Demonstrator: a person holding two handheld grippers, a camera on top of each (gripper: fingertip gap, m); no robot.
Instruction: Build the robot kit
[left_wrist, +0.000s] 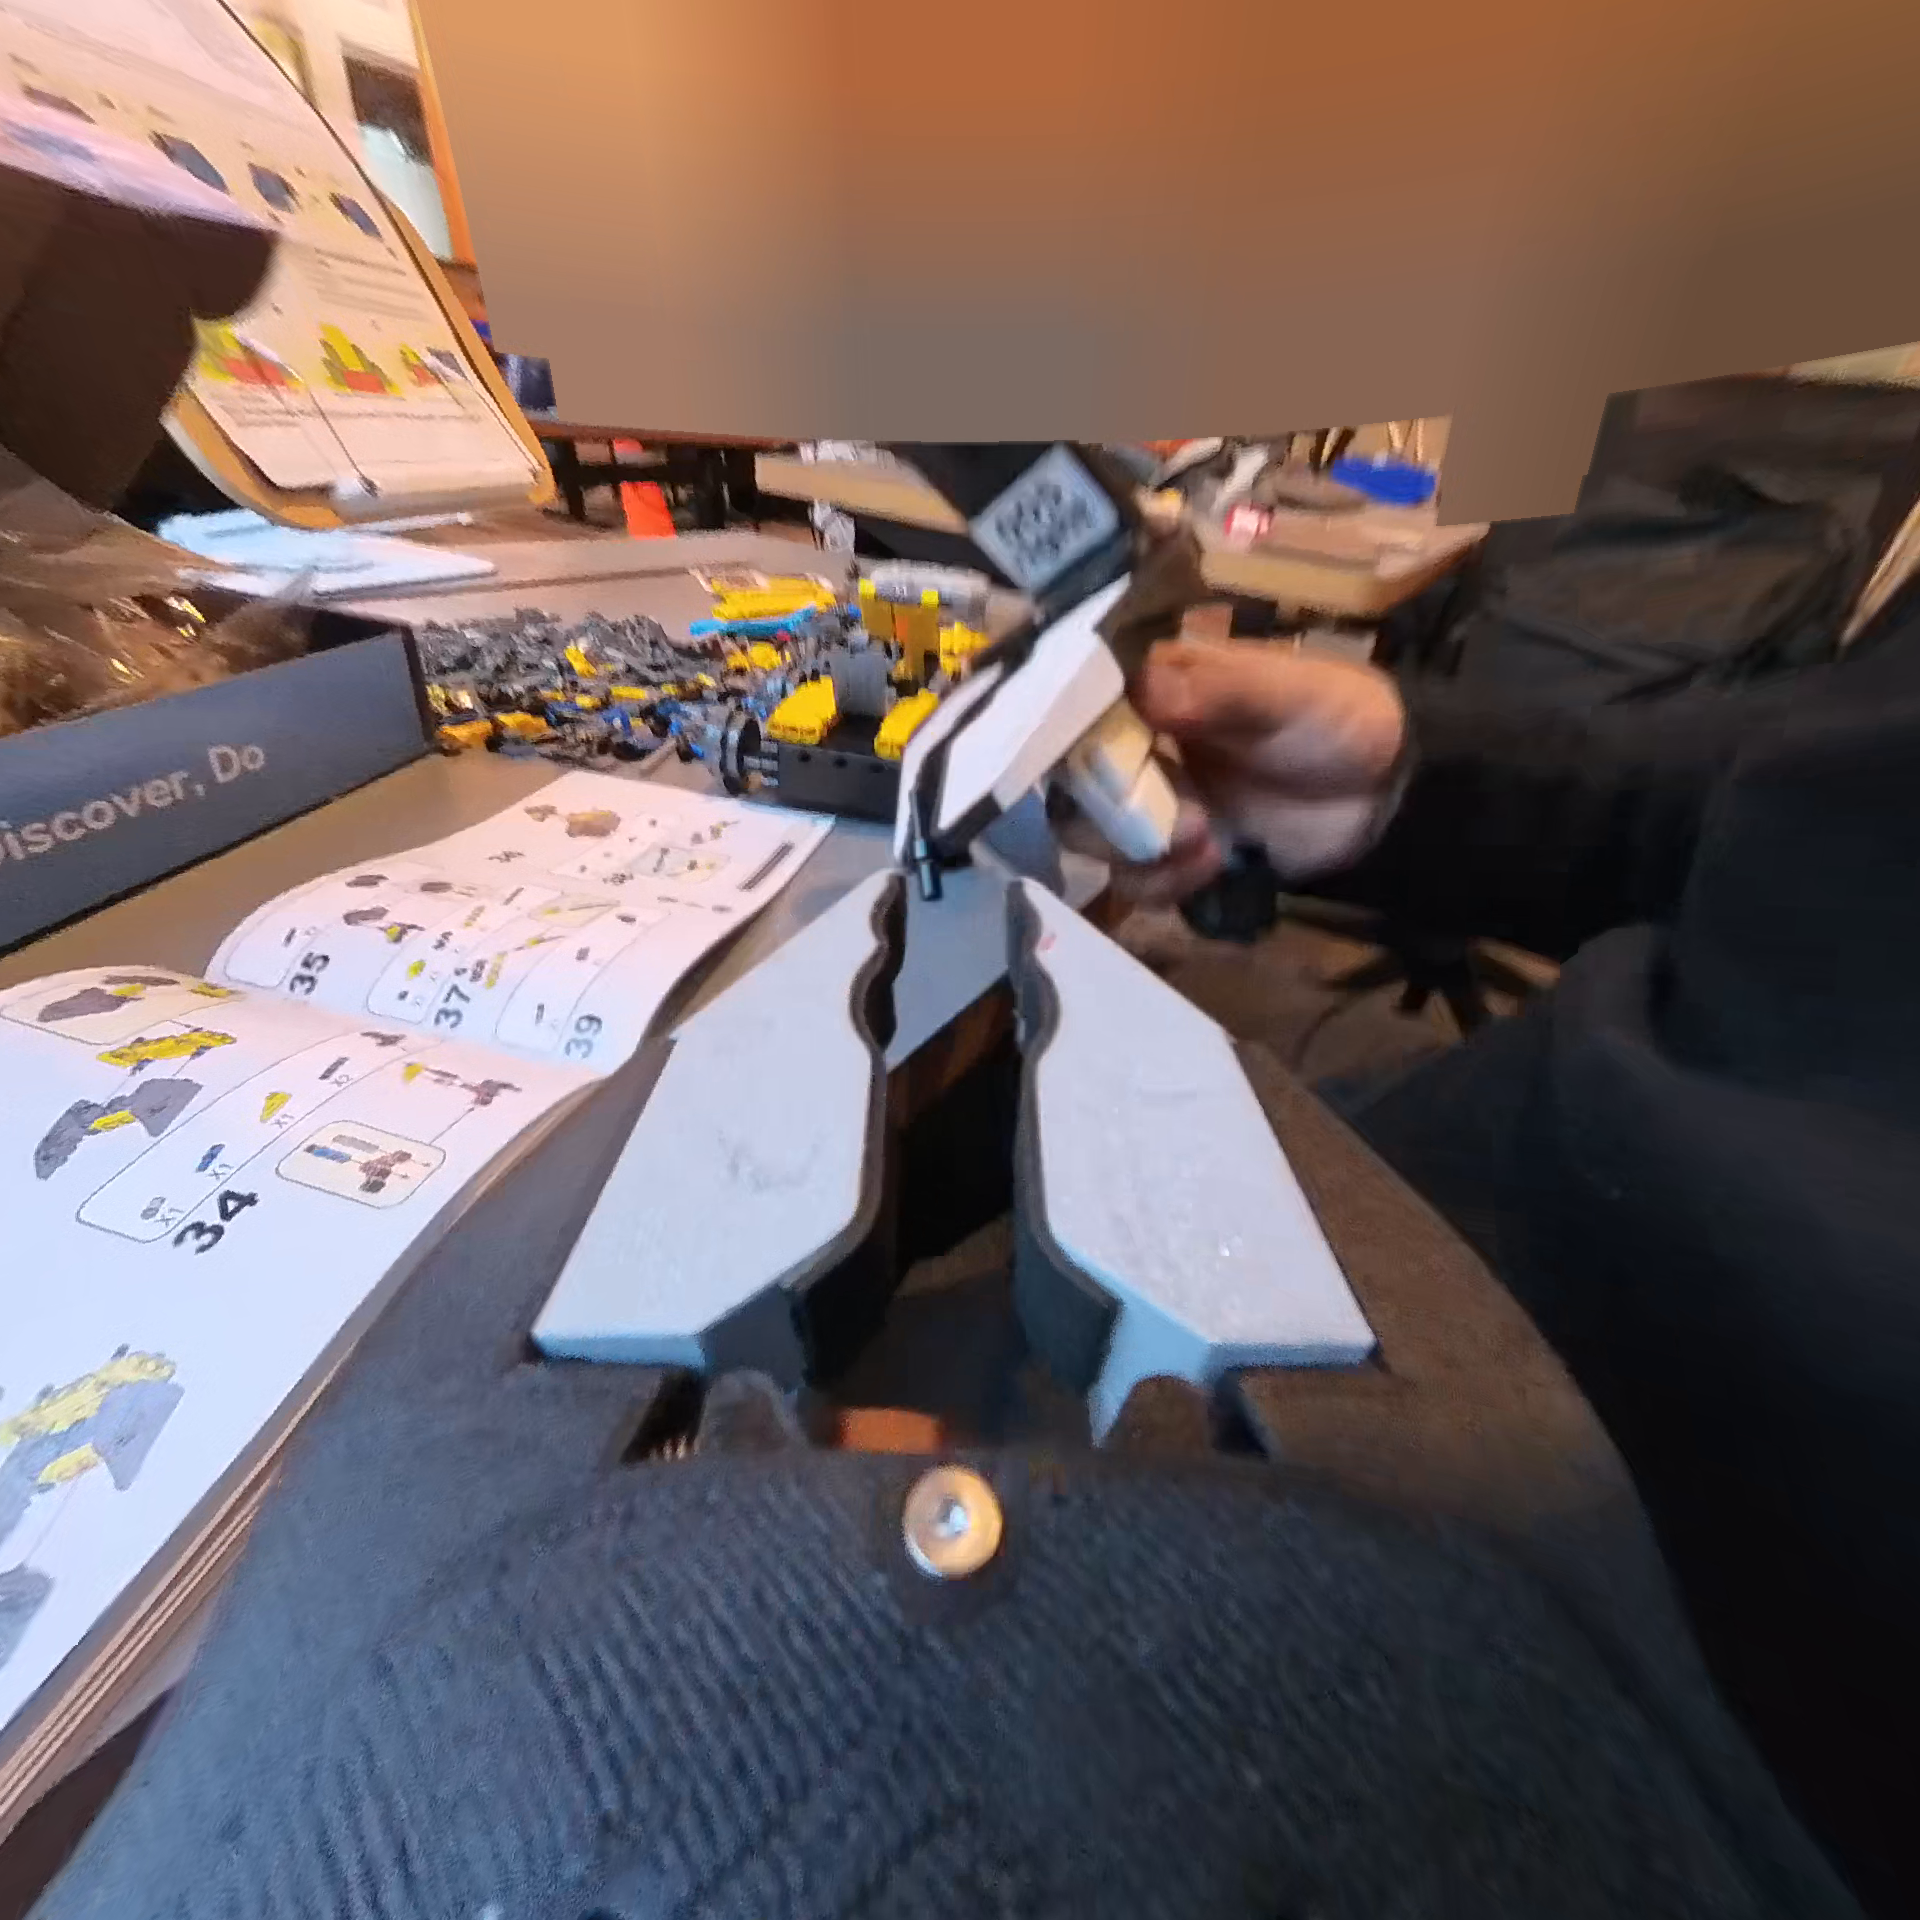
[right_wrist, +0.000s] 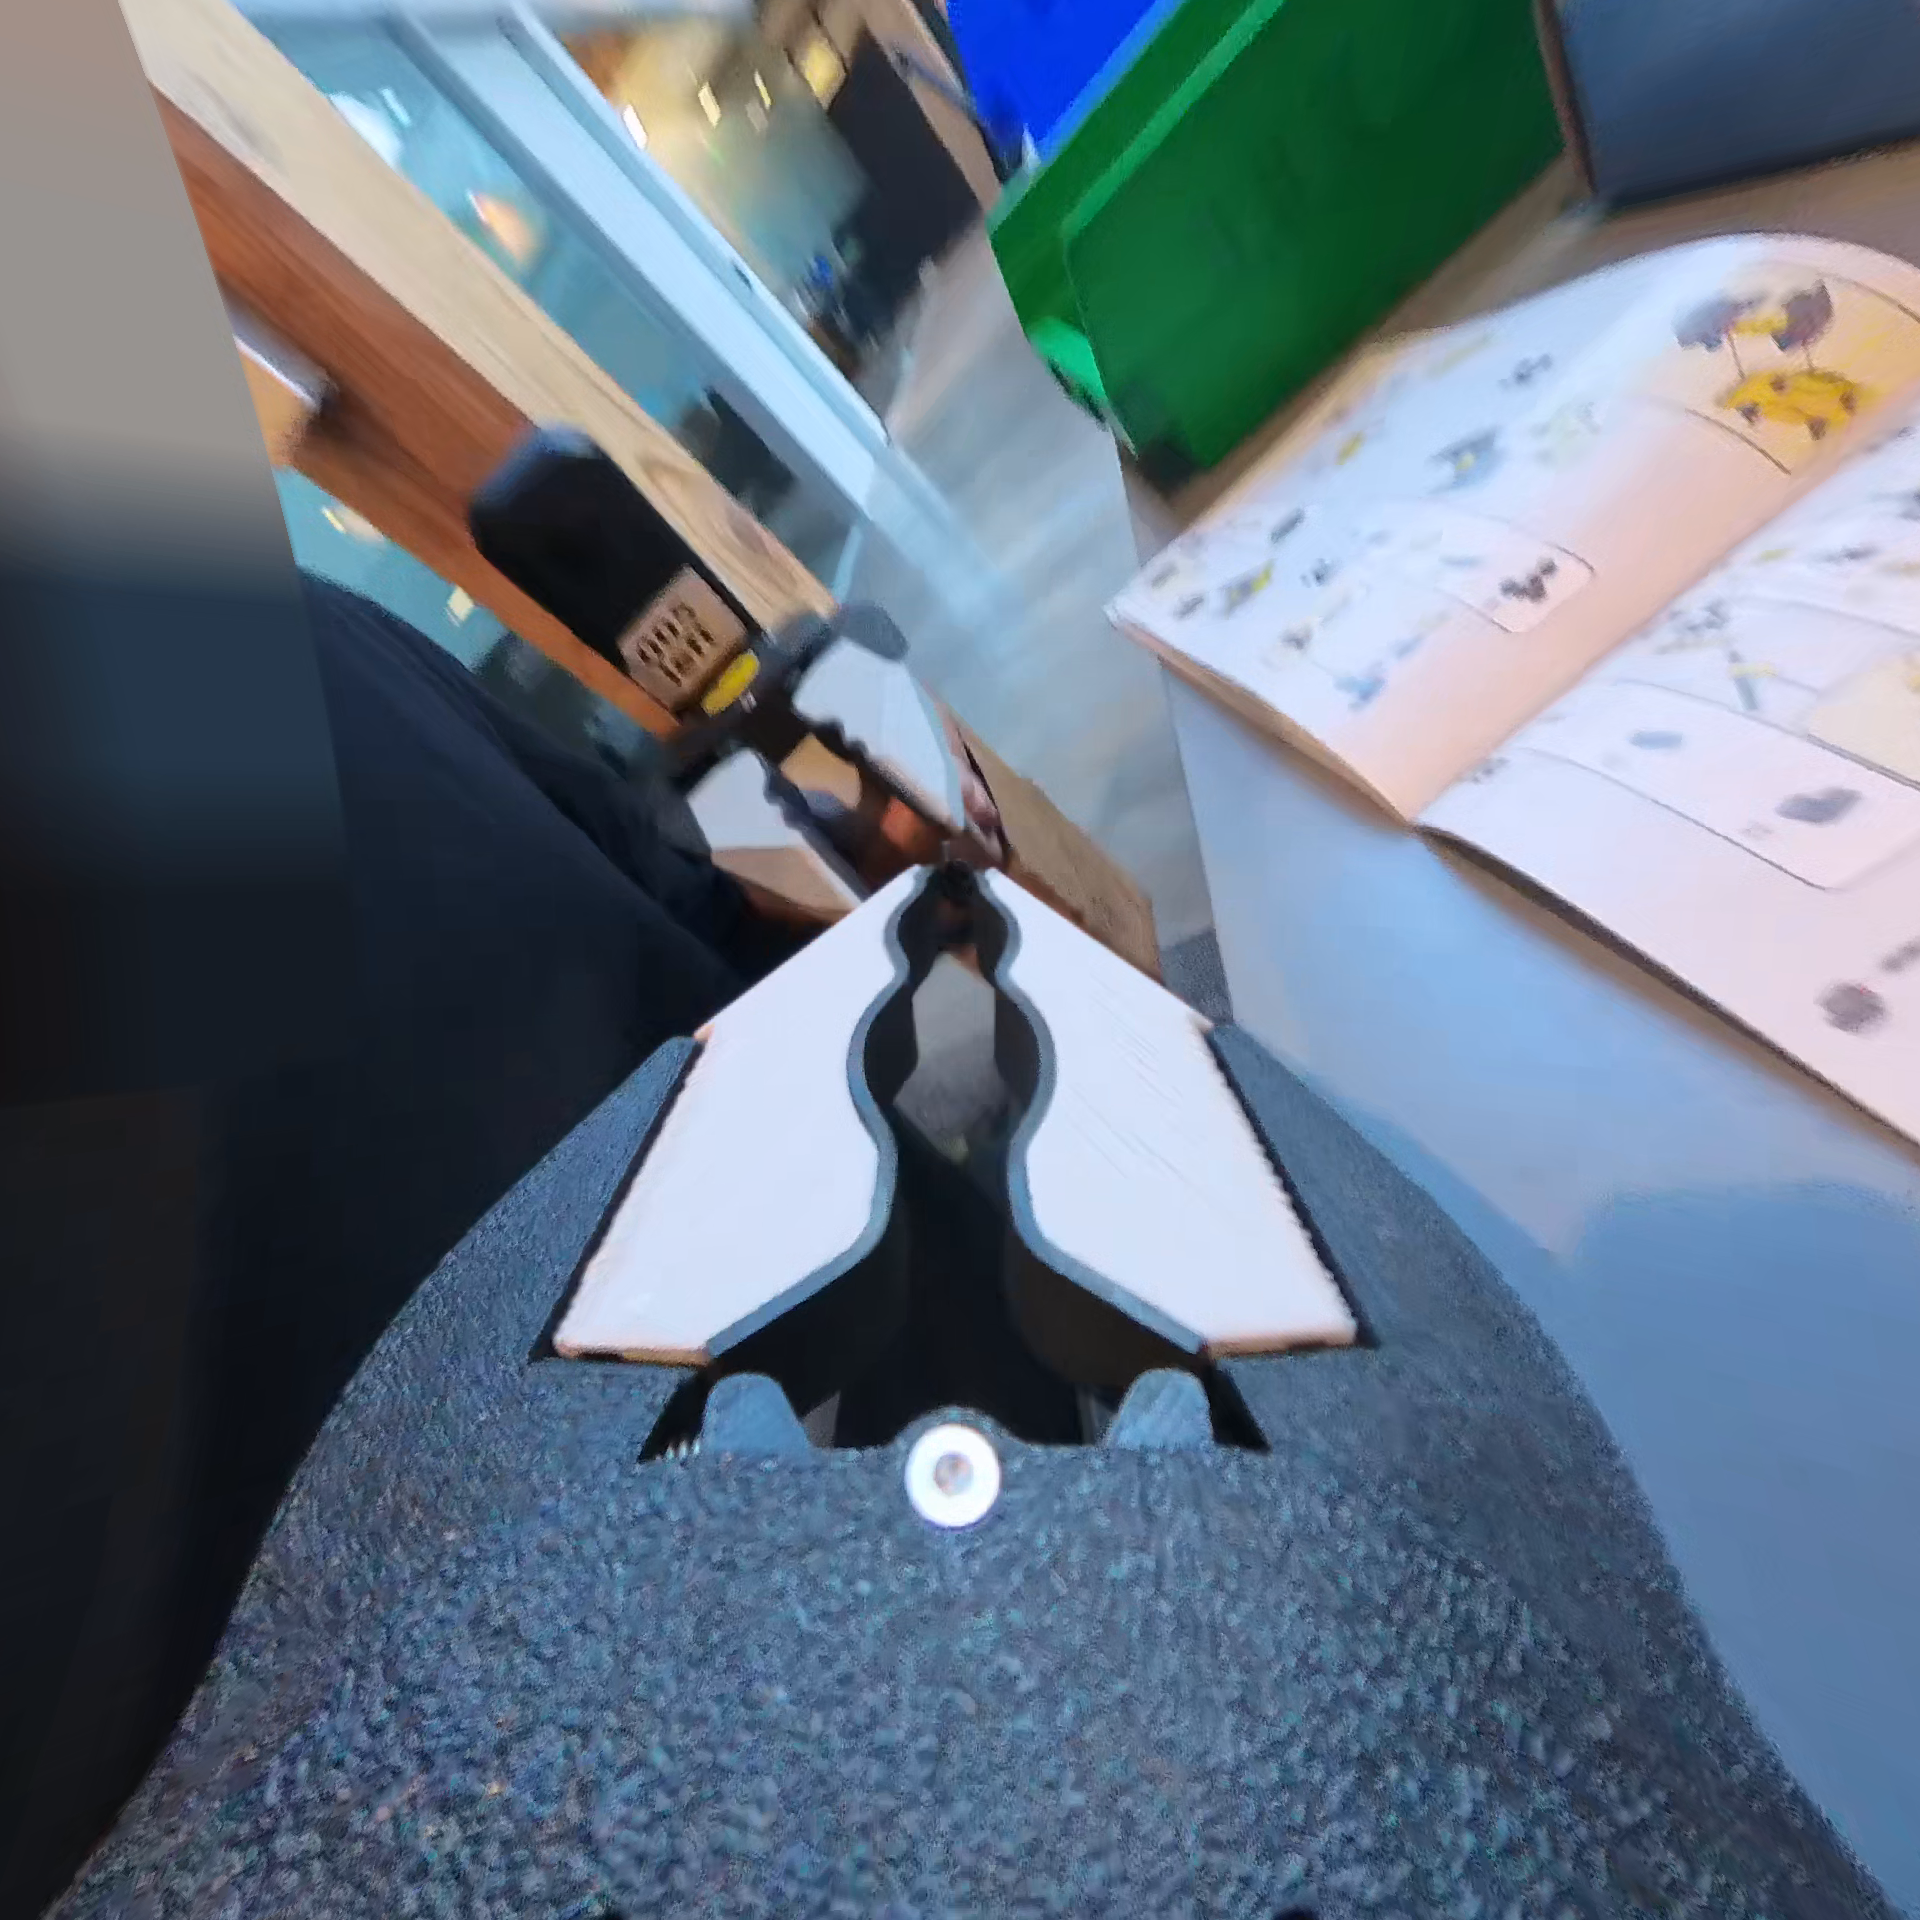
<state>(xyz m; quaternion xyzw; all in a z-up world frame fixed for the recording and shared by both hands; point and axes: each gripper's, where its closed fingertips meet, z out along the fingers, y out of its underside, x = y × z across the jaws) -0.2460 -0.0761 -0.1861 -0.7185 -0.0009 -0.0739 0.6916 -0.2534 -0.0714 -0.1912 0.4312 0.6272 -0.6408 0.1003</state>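
My left gripper (left_wrist: 956, 888) is open and empty, held above the grey table edge. My right gripper (left_wrist: 920, 842) reaches in from the right, held by a hand (left_wrist: 1278, 738), and its tips sit just above the gap between the left fingertips. It is shut on a small black pin (left_wrist: 925, 875). In the right wrist view my right gripper (right_wrist: 953, 883) pinches that small black pin (right_wrist: 951, 896) at its very tips. The left gripper's white fingers (right_wrist: 883, 707) show spread apart just beyond it.
An open instruction booklet (left_wrist: 364, 1039) lies on the grey table (left_wrist: 914, 977) to the left; it also shows in the right wrist view (right_wrist: 1558, 623). Behind it are a pile of loose building parts (left_wrist: 603, 675), a yellow and black partial model (left_wrist: 883, 686) and a dark box (left_wrist: 208, 800). A green bin (right_wrist: 1299, 208) stands farther off. Left and right tips are no more than a few centimetres apart.
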